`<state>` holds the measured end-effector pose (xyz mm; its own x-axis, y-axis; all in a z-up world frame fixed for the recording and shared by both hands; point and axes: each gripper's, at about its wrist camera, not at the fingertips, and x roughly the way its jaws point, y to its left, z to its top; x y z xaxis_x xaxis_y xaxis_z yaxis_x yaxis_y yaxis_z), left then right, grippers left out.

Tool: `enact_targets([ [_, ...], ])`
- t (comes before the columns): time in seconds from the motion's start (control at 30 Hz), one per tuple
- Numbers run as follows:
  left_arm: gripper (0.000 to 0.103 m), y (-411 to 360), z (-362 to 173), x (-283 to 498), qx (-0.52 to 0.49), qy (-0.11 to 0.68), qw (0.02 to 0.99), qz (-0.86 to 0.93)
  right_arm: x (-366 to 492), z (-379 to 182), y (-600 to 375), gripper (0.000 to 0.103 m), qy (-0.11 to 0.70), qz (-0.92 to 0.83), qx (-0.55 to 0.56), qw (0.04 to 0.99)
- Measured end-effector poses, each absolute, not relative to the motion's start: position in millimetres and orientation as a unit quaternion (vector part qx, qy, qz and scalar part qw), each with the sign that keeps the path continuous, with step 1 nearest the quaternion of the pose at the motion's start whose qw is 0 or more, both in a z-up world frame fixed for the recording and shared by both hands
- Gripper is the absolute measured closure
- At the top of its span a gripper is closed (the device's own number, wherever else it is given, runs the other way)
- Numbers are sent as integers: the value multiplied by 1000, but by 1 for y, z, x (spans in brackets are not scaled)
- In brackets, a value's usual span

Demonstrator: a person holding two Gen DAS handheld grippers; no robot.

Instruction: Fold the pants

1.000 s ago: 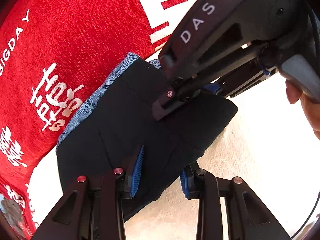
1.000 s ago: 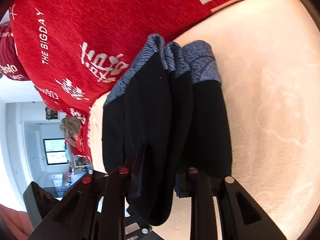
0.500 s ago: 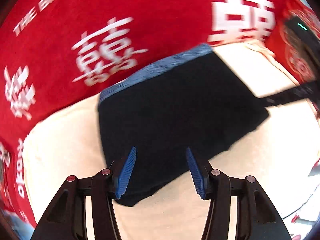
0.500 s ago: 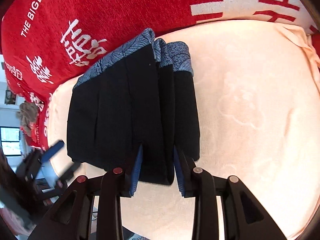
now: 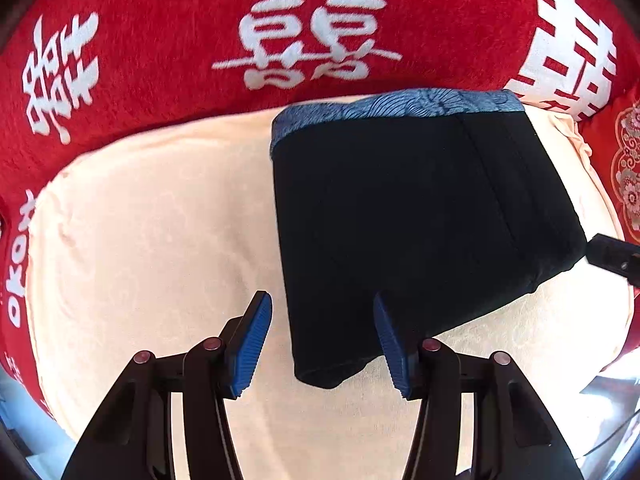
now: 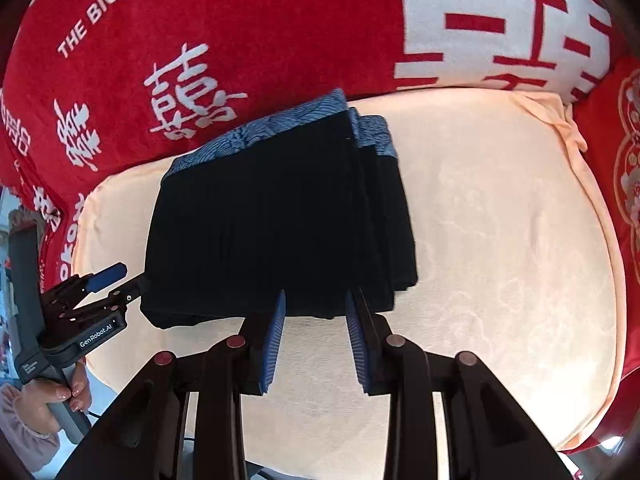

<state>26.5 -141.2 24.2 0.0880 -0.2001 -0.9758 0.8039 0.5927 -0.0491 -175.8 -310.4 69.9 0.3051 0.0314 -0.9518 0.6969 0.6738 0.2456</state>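
The folded pants [image 6: 280,216] are soft and limp, so with your left gripper [image 5: 322,340] and right gripper [image 6: 314,328] both open and empty, take hold at the thick folded edge.

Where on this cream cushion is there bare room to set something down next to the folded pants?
Widest bare patch: the cream cushion between the folded pants and the red patterned pillow. A narrower strip lies beyond the pants, toward the left gripper. Crowded: waistband against the red blanket.

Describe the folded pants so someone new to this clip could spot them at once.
Find the cream cushion backed by the red blanket with white characters. On it lie the pants, a compact black stack. Their blue patterned waistband, towards the blanket, is the only blue fabric.
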Motion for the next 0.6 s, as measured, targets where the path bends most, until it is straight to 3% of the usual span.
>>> enact_targets([
  [0.2, 49, -123, 19, 38, 257, 594, 671, -361, -173, 19, -308, 64, 583, -254, 366, 680],
  [0.47, 49, -96, 15, 54, 254, 613, 656, -360, -191, 16, -283, 64, 597, -271, 384, 650],
  [0.6, 49, -88, 16, 64, 250, 613, 656, -362, -190, 24, -264, 53, 595, -270, 393, 648],
])
